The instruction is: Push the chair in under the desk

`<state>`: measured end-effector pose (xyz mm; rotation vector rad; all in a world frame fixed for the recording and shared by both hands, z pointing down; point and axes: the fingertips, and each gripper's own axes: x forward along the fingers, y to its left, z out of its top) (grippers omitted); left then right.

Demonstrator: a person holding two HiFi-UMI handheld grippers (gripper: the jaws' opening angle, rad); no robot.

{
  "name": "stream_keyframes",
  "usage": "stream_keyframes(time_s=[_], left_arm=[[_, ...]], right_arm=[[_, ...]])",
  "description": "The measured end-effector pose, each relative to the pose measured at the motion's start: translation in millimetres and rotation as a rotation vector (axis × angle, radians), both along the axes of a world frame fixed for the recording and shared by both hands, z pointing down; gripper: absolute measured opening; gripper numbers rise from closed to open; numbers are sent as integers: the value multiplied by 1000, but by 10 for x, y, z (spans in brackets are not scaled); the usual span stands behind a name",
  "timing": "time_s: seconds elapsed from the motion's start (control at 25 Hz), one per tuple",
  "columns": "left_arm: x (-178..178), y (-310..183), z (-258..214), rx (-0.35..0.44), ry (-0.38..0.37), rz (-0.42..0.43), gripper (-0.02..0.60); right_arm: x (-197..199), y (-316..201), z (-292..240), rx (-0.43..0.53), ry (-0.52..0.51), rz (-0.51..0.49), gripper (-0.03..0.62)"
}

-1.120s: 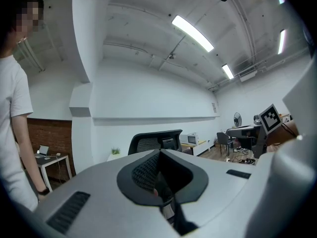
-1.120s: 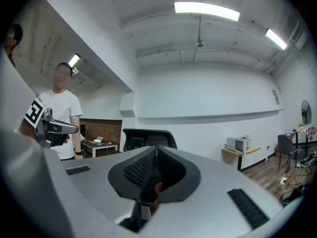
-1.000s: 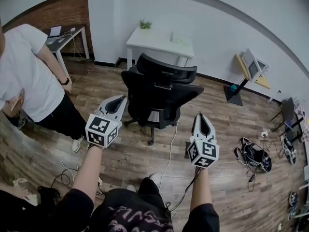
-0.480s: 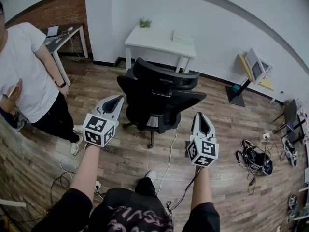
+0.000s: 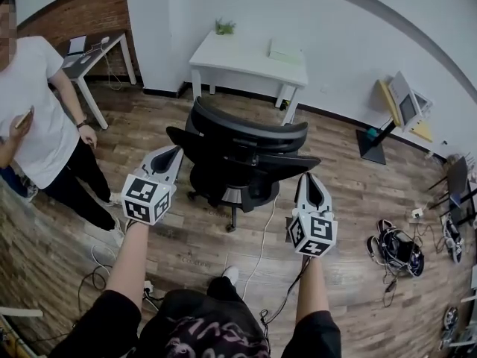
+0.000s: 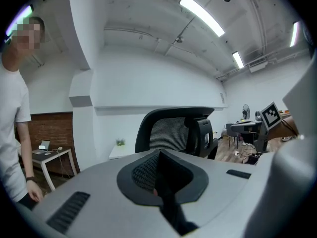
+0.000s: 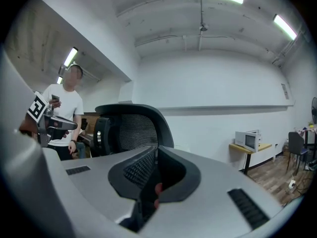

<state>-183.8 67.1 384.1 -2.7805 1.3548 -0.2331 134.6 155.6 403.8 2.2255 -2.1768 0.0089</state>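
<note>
A black mesh-backed office chair [image 5: 240, 149] stands on the wood floor with its back toward me, in front of a white desk [image 5: 250, 57]. My left gripper [image 5: 171, 155] is shut and empty, its tip close beside the chair's left armrest. My right gripper [image 5: 311, 179] is also shut and empty, just short of the right armrest. Whether either tip touches the chair I cannot tell. In the left gripper view the backrest [image 6: 171, 132] rises right behind the closed left gripper [image 6: 158, 156]. In the right gripper view the backrest [image 7: 132, 125] fills the space beyond the closed right gripper [image 7: 155, 151].
A person in a white shirt [image 5: 37, 125] stands at the left holding a phone. Another desk [image 5: 89, 54] stands at the back left. A small appliance on a yellow stand [image 5: 406, 103] is at the right. A dark bag [image 5: 395, 246] and a white cable [image 5: 261, 230] lie on the floor.
Both grippers have moved forward and slightly down toward the chair's back. The chair and desk now look closer. The jaws stayed closed.
</note>
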Motion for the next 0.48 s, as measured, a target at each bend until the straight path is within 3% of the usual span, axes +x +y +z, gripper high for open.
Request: stream_keyframes(time_s=[0.36,0.48], left_arm=[[188,-421,198,-30,-83,-34,15],[200,-466,230,-21,-142,-33,15]], right_arm=[[312,-446,207,-54,64,-91,31],[345,-498,229,-67,95,-126,31]])
